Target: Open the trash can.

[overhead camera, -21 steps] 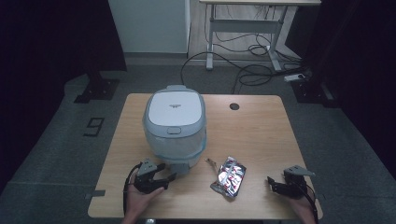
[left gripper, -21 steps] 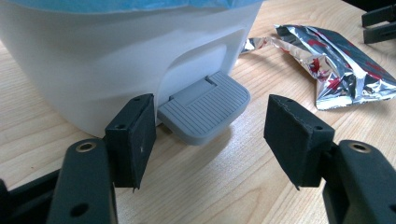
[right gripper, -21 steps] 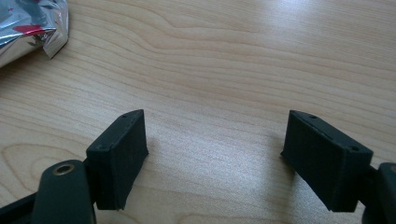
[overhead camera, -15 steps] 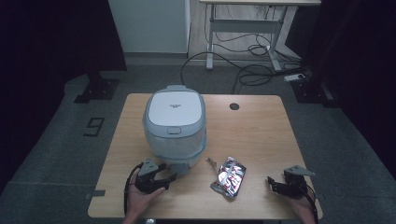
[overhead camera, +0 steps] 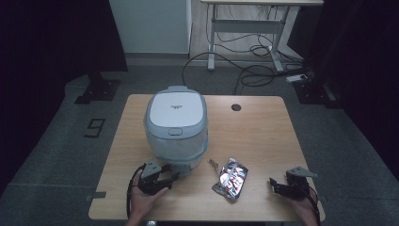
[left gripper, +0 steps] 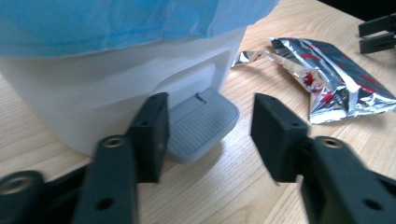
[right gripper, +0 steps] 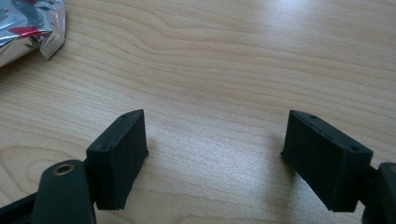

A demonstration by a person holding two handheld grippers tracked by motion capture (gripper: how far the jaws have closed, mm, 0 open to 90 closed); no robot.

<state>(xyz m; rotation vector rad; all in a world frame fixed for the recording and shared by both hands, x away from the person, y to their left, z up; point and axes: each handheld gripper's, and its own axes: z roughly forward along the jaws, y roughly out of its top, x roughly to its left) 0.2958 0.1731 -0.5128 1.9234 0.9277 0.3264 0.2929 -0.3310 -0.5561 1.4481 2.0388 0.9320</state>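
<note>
Now, line by line:

Rice cooker: a pale grey-blue rice cooker (overhead camera: 176, 125) with a white lid stands on the wooden tabletop (overhead camera: 263, 136), left of the middle, its front turned to the near edge. In the left gripper view its body is white with a blue covering across the upper part.

Grey tab: a ribbed grey tab (left gripper: 201, 123) juts out at the foot of the rice cooker's front, close over the tabletop.

Left gripper: the left gripper (overhead camera: 162, 178), in the person's left hand (overhead camera: 143, 200), sits near the near-left corner of the tabletop, just before the rice cooker's front. Its jaws stand apart with nothing pinched; in the left gripper view the grey tab lies between and just beyond the two pads. I cannot tell whether one pad touches the cooker's wall.

Foil packet: a silver and red foil packet (overhead camera: 231, 178), torn open at one end, lies flat near the near edge, between the two grippers and to the right of the rice cooker.

Right gripper: the right gripper (overhead camera: 282, 186) rests by the near-right corner, well apart from the foil packet. Its jaws are spread wide over bare wood, holding nothing.
</note>
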